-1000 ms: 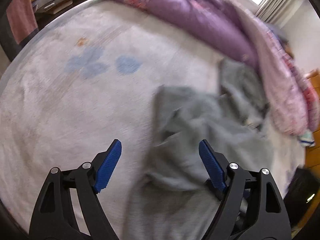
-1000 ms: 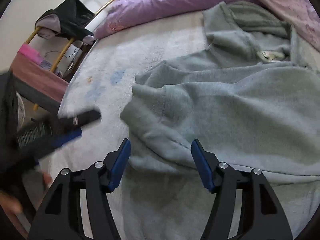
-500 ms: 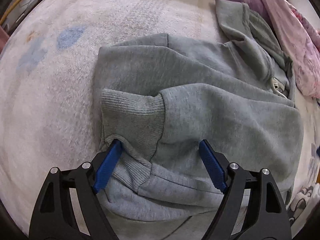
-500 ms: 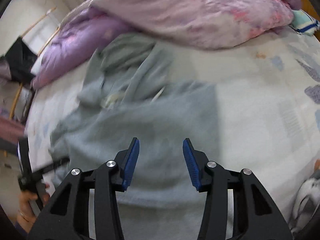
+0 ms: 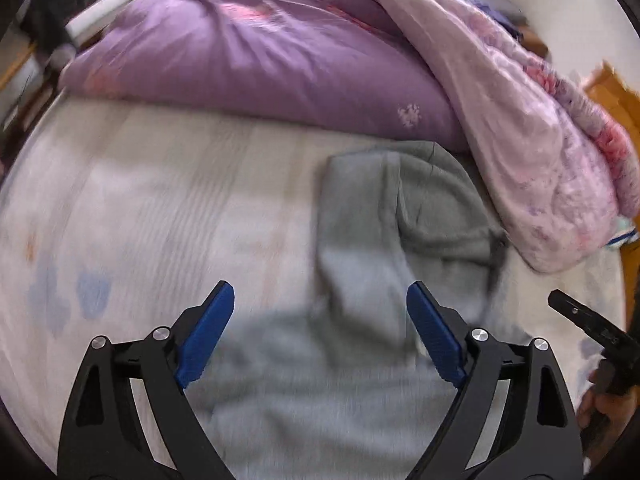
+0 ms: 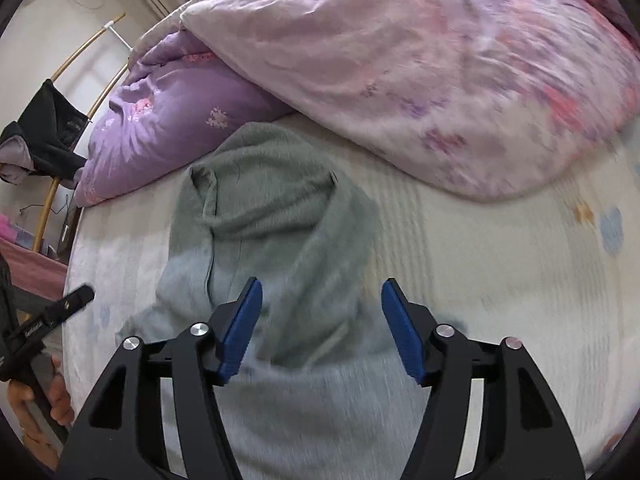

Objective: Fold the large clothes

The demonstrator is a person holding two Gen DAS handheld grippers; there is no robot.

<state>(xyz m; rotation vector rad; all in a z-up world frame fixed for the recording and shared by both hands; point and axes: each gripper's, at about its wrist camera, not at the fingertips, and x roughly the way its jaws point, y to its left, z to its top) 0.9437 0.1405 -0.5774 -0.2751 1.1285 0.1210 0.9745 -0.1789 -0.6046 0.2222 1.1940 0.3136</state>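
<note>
— Where's the hoodie (image 5: 360, 360) now?

— On the bed sheet (image 5: 140, 208), body nearest us, hood (image 6: 272, 184) stretched toward the purple duvet (image 5: 260, 52).

— And the claws?

— Left gripper (image 5: 320, 336) and right gripper (image 6: 320, 328) both hang over it with nothing between the pads — jaws just widened, gripping nothing.

— So, which step?

— Between folds, I'd say. Next likely calls for pinching the hood and bringing it down over the body.

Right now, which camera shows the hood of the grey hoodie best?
The right wrist view: the hood lies whole and fairly sharp, centred above the open fingers. The left wrist view shows the same hood off to the right, against the purple quilt.
</note>
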